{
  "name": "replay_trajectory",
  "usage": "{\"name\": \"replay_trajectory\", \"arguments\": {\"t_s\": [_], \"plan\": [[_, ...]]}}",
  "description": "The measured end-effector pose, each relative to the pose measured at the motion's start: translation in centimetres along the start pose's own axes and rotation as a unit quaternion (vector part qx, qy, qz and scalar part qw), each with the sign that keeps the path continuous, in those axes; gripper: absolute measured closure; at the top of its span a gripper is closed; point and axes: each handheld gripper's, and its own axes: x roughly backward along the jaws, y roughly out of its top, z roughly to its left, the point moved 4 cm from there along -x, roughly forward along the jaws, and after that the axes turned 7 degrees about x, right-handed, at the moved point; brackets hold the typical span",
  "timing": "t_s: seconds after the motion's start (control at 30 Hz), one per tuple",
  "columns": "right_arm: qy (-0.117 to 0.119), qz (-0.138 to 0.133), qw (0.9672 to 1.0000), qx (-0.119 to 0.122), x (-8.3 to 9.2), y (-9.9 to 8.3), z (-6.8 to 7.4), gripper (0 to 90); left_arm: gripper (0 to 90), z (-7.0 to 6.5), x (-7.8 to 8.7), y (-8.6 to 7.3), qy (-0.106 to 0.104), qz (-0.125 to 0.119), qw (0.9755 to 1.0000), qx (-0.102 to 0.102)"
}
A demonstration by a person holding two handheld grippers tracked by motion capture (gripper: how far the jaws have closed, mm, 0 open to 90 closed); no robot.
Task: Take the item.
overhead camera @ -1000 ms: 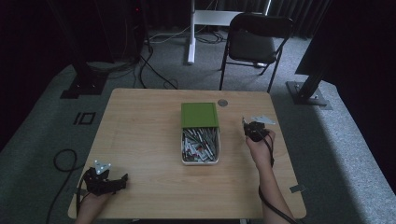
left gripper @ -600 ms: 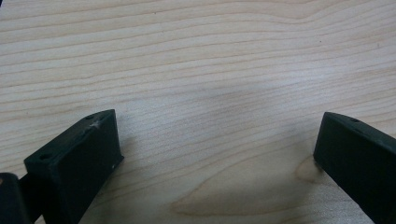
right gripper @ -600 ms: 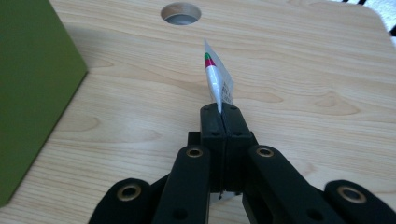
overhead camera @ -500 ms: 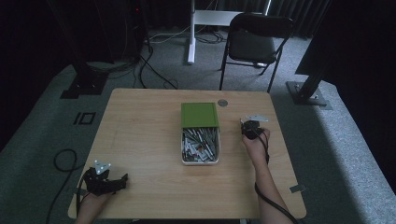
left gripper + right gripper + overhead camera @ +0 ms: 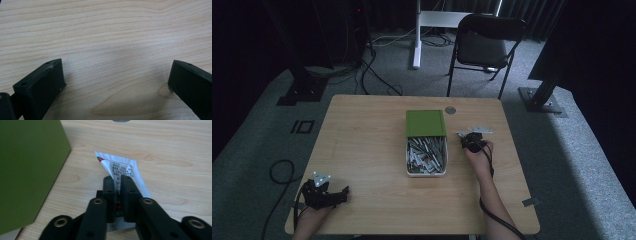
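A small white sachet [image 5: 125,167] with printed text and a red-green corner lies on the wooden table [image 5: 362,145], right of the green lid [image 5: 27,165]. My right gripper [image 5: 118,182] is low over it. Its jaws have just been opening: a narrow gap shows, with the sachet's near end still between the pads. In the high view the right gripper [image 5: 466,138] sits beside the white tray [image 5: 443,172] of small parts, and the sachet [image 5: 480,130] pokes out to its right. My left gripper [image 5: 343,192] rests at the table's near left corner, wide open [image 5: 116,82] over bare wood.
The green lid [image 5: 425,123] covers the far half of the tray, which holds several small metal and red pieces. A round grey grommet [image 5: 450,109] is set in the table behind it. A folding chair [image 5: 482,45] stands past the far edge.
My right hand has come down and leftward toward the tray with the sachet, lowering it to the table. The left gripper has stayed put.
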Motion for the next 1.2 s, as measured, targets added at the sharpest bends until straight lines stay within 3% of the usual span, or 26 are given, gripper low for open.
{"name": "replay_trajectory", "arguments": {"t_s": [0.2, 0.4, 0.53, 0.77, 0.9, 1.07, 1.2], "plan": [[0.027, -0.008, 0.9995, -0.012, -0.3, -0.2, 0.7, 70.8, 1.3, 0.0, 0.0, 0.0, 0.0, 0.0, 1.0, 0.0], [0.032, -0.021, 0.999, -0.022, 0.3, -0.3, 0.9, 61.4, 1.3, 0.0, 0.0, 0.0, 0.0, 0.0, 1.0, 0.0], [0.022, -0.03, 0.9992, -0.011, 1.0, -0.4, 0.7, 55.4, 1.3, 0.0, 0.0, 0.0, 0.0, 0.0, 1.0, 0.0], [0.002, -0.023, 0.9997, -0.009, 1.9, -1.4, -0.4, 44.2, 1.3, 0.0, 0.0, 0.0, 0.0, 0.0, 1.0, 0.0], [-0.004, -0.023, 0.9996, -0.016, 2.4, -1.9, -1.0, 42.0, 1.3, 0.0, 0.0, 0.0, 0.0, 0.0, 1.0, 0.0], [-0.002, -0.024, 0.9993, -0.028, 3.4, -2.8, -1.9, 30.3, 1.3, 0.0, 0.0, 0.0, 0.0, 0.0, 1.0, 0.0], [-0.017, -0.025, 0.9991, -0.031, 4.0, -3.3, -2.5, 25.6, 1.3, 0.0, 0.0, 0.0, 0.0, 0.0, 1.0, 0.0]]}}
